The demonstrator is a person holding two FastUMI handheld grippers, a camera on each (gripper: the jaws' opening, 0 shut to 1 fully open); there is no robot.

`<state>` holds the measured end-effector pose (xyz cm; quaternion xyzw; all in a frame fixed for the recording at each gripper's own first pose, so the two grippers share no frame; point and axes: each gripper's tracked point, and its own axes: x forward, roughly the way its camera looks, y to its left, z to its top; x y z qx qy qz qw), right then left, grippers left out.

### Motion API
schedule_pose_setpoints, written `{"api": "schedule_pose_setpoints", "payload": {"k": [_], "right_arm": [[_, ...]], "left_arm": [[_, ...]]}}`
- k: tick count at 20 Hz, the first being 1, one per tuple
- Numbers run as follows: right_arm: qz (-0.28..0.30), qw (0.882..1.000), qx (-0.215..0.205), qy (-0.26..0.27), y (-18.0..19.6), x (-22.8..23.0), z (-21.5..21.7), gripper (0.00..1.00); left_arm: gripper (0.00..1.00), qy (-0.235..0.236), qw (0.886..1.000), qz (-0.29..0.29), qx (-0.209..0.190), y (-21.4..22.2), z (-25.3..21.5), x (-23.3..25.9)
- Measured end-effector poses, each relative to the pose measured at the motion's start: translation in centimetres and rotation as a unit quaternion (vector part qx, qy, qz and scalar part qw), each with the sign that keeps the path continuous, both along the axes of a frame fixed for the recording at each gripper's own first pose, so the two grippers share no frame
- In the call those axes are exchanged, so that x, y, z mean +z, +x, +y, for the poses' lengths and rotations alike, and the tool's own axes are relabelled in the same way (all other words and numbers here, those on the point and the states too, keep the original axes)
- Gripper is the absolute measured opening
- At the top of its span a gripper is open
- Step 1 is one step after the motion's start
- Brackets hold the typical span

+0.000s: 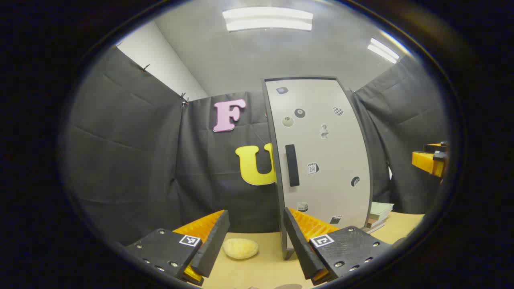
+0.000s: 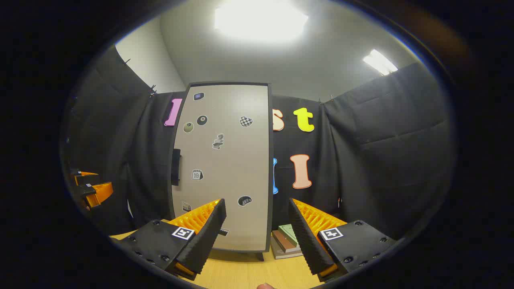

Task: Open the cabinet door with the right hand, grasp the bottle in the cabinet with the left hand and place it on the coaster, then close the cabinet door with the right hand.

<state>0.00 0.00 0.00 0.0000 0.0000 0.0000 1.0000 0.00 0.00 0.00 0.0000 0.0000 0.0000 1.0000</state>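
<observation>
Your left hand-held gripper [image 1: 256,228] and right hand-held gripper [image 2: 257,218] both hang released, grasping nothing. Cabinet door [image 2: 225,160] shut, handle [image 1: 292,165] untouched. Coaster [image 1: 240,248] lies on the bench [image 1: 261,269], just left of the cabinet.

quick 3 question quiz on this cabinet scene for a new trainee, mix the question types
1. True or false: the cabinet door is shut.
2. What lies on the table between the left gripper jaws, in the left gripper view? A) a bottle B) a pale round coaster C) a cup
3. Fill in: right of the cabinet's foot lies a stack of ____.

Key: 1 true. 2 B. 3 books. The door handle is untouched; the right gripper is open, apart from it.
</observation>
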Motion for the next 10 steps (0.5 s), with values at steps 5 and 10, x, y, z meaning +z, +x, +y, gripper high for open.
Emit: {"api": "schedule_pose_setpoints", "payload": {"k": [5,10], "right_arm": [[0.005,1.0,0.0,0.002,0.06,-0.32,0.02,0.98],[0.003,1.0,0.001,0.002,0.12,-0.25,0.07,0.97]], "left_arm": [[0.83,0.0,1.0,0.005,0.009,-0.29,0.13,-0.1],[0.81,0.003,1.0,0.008,0.014,-0.41,0.23,-0.19]]}}
